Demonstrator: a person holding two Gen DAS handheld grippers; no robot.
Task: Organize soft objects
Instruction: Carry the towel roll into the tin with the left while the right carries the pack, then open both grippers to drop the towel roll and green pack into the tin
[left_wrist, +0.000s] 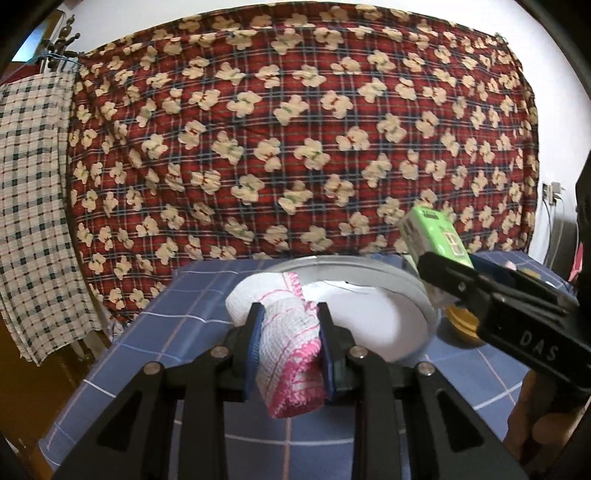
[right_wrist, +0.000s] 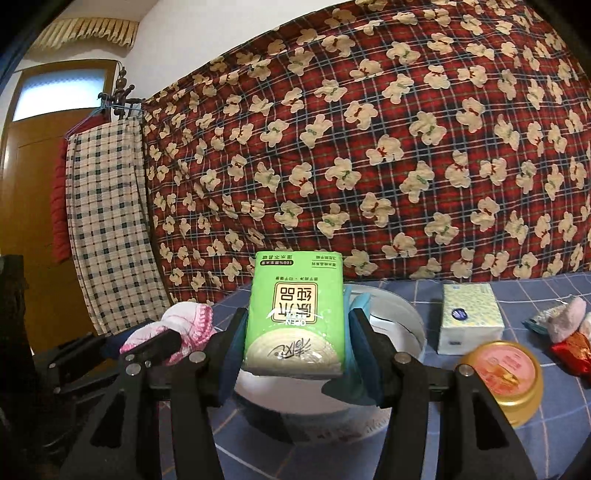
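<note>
My left gripper (left_wrist: 290, 343) is shut on a white cloth with pink crochet edging (left_wrist: 288, 332), held just above the near rim of a round white basin (left_wrist: 413, 286) on the blue checked tablecloth. My right gripper (right_wrist: 295, 332) is shut on a green pack of tissues (right_wrist: 295, 314), held upright over the white basin (right_wrist: 402, 325). In the left wrist view the green pack (left_wrist: 432, 232) and the right gripper (left_wrist: 428, 258) hover above the basin's right side. In the right wrist view the left gripper (right_wrist: 166, 336) with the cloth (right_wrist: 184, 321) is at the left.
On the table right of the basin stand a pale tissue box (right_wrist: 469, 317) and a gold-rimmed round tin (right_wrist: 506, 380). A pinkish soft item (right_wrist: 565, 317) and a red wrapper (right_wrist: 572, 352) lie at the far right. A red bear-print quilt (left_wrist: 295, 129) hangs behind, a checked cloth (left_wrist: 33, 184) at left.
</note>
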